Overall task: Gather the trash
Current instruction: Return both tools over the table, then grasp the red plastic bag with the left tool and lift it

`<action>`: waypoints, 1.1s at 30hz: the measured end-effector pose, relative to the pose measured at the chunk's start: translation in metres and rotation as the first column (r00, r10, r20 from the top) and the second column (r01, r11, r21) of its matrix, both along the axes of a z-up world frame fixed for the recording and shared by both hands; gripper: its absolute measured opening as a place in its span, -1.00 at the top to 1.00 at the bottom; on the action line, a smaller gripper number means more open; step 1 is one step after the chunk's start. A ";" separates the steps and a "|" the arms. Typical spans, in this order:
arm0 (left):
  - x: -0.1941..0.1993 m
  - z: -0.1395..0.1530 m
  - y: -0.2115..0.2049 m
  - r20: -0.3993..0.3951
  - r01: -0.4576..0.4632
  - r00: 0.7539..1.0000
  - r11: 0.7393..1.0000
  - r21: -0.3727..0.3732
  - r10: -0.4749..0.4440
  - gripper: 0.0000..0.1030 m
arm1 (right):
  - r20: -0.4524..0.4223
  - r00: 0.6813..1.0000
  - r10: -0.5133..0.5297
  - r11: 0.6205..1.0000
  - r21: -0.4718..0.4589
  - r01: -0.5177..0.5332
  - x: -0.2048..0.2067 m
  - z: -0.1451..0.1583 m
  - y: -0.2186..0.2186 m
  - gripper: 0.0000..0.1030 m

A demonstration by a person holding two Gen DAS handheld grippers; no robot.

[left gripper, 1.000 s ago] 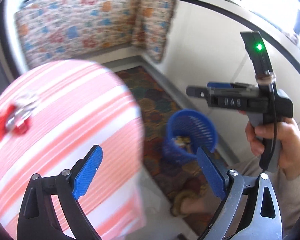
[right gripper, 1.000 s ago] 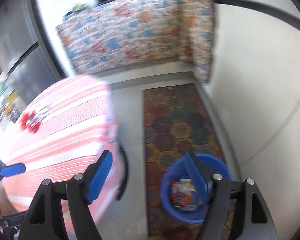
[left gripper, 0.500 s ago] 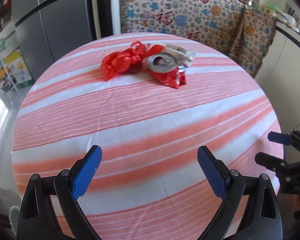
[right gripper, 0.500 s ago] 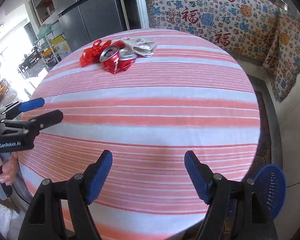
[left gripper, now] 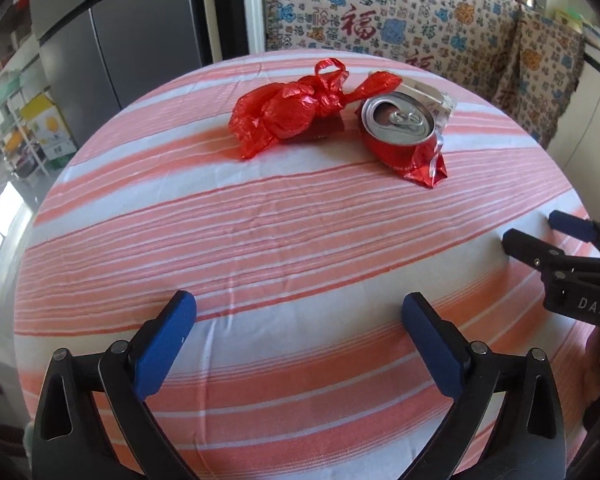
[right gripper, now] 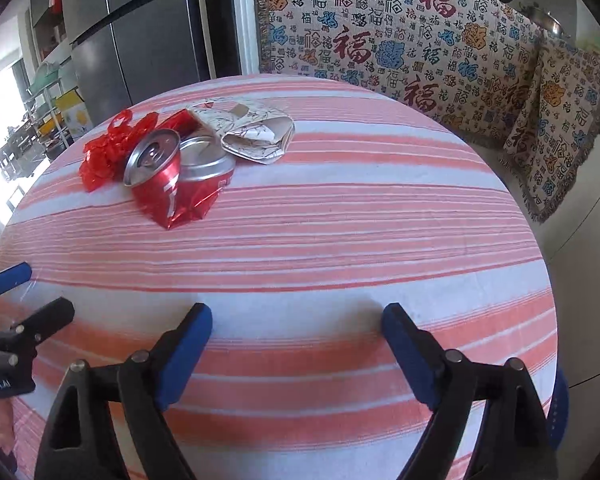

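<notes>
On the far side of the round striped table (left gripper: pixel 260 248) lies a knotted red plastic bag (left gripper: pixel 284 116). To its right is a crushed red can (left gripper: pixel 400 136), with folded white paper (left gripper: pixel 432 94) behind it. The right wrist view shows the bag (right gripper: pixel 104 152), the can (right gripper: pixel 168 188) and the paper (right gripper: pixel 256 132) at the far left. My left gripper (left gripper: pixel 298 300) hovers over the near cloth, its jaws opening with nothing between them. My right gripper (right gripper: pixel 296 312) is likewise opening and empty. Each shows in the other's view: right gripper (left gripper: pixel 534 227), left gripper (right gripper: pixel 44 287).
A grey fridge (left gripper: pixel 120 40) stands behind the table at the left. A bench under a patterned cloth (right gripper: pixel 420 48) runs along the back and right. A sliver of the blue basket (right gripper: pixel 561 408) shows below the table's right edge.
Both views swung from the floor and the blue basket up onto the table, then closer to the trash. The right gripper's jaws have spread wider.
</notes>
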State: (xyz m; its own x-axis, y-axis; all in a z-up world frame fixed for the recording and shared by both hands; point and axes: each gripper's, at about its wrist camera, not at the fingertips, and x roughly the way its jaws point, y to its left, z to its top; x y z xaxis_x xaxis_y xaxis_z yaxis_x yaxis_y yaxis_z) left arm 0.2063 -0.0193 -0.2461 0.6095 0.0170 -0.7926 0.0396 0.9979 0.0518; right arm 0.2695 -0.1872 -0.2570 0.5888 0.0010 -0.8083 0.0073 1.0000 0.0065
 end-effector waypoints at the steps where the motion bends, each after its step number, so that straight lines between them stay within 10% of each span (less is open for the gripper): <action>1: 0.000 0.000 0.001 -0.002 0.000 1.000 1.000 -0.006 0.000 -0.99 | -0.002 1.000 0.004 1.000 -0.004 -0.004 0.001 -0.001 0.001 -0.83; 17: 0.002 0.006 0.002 -0.018 0.029 0.999 0.999 -0.015 -0.029 -0.99 | -0.004 1.000 -0.001 1.000 -0.002 0.001 0.000 -0.002 0.003 -0.87; 33: 0.126 0.037 0.010 -0.037 0.278 0.961 0.956 0.095 -0.275 -0.97 | -0.004 1.000 0.001 1.000 -0.003 -0.001 0.000 -0.002 0.002 -0.88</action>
